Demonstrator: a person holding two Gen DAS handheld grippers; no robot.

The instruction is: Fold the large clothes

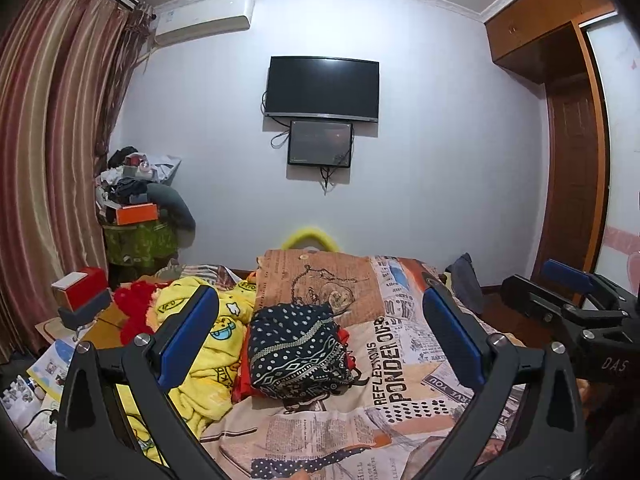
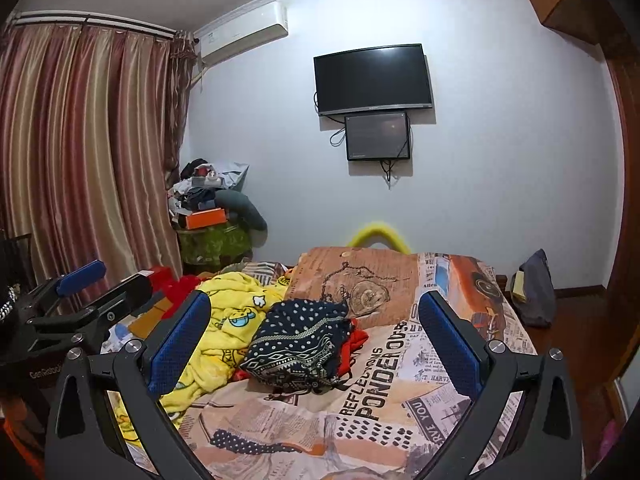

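Folded dark patterned garment (image 1: 298, 350), frame centre on bed (image 1: 400, 368); long axis seemingly toward far wall. Left gripper (image 1: 320, 328), right gripper (image 2: 314, 330): fingers wide, empty.

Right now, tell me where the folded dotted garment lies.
The folded dotted garment lies mid-bed in both views, atop red clothing, right of the yellow blanket.

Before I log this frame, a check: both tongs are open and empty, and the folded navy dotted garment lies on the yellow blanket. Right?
Not quite. The navy garment lies on the newsprint bedspread, atop something red, with the yellow blanket beside it to the left; the left wrist view shows this. The rest holds: the left tongs and right tongs are open and empty.
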